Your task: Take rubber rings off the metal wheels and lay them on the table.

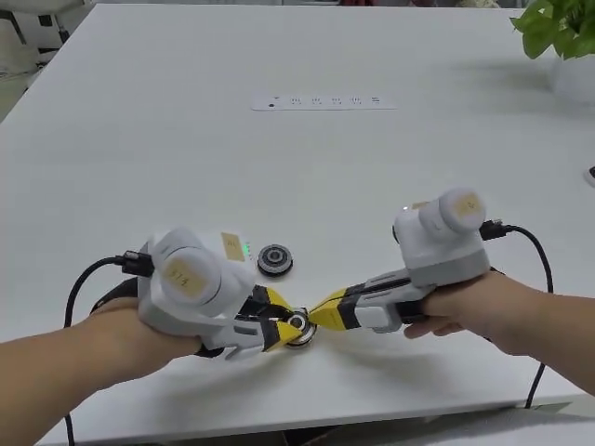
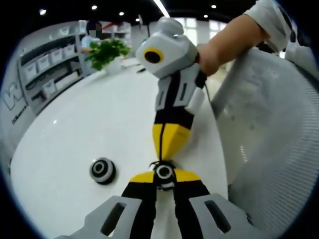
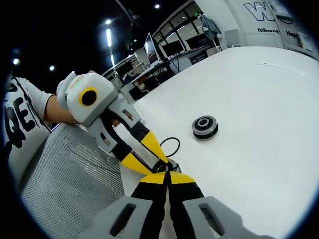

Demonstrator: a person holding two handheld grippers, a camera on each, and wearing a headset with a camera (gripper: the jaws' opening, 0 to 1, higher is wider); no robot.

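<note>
Nearest are the person's left hand (image 1: 125, 321) and right hand (image 1: 465, 302), each holding a tool low over the white table (image 1: 186, 139). The left tongs (image 1: 284, 327) and the right tongs (image 1: 321, 316) meet tip to tip at a small round silver metal wheel (image 1: 297, 327), close to the table's near edge. A second metal wheel (image 1: 274, 259), with its black rubber band on, lies flat just behind the left tool. Far back are a long white power strip (image 1: 323, 101) and a green leafy plant (image 1: 558, 23).

From the left gripper view, the left tongs are squeezed tight on the small wheel. The right tongs come down from above with their tips closed. They seem to pinch a thin black rubber ring (image 2: 158, 163), which stretches from the wheel to their tips.

From the right gripper view, the right tongs are pressed together, touching the left tongs' tips. The second wheel sits well apart on the table.

What could go wrong? I think the stretchy ring could slip out of the tips and snap back on. A hard pull could also tug the wheel loose, and it might roll off the near edge.
</note>
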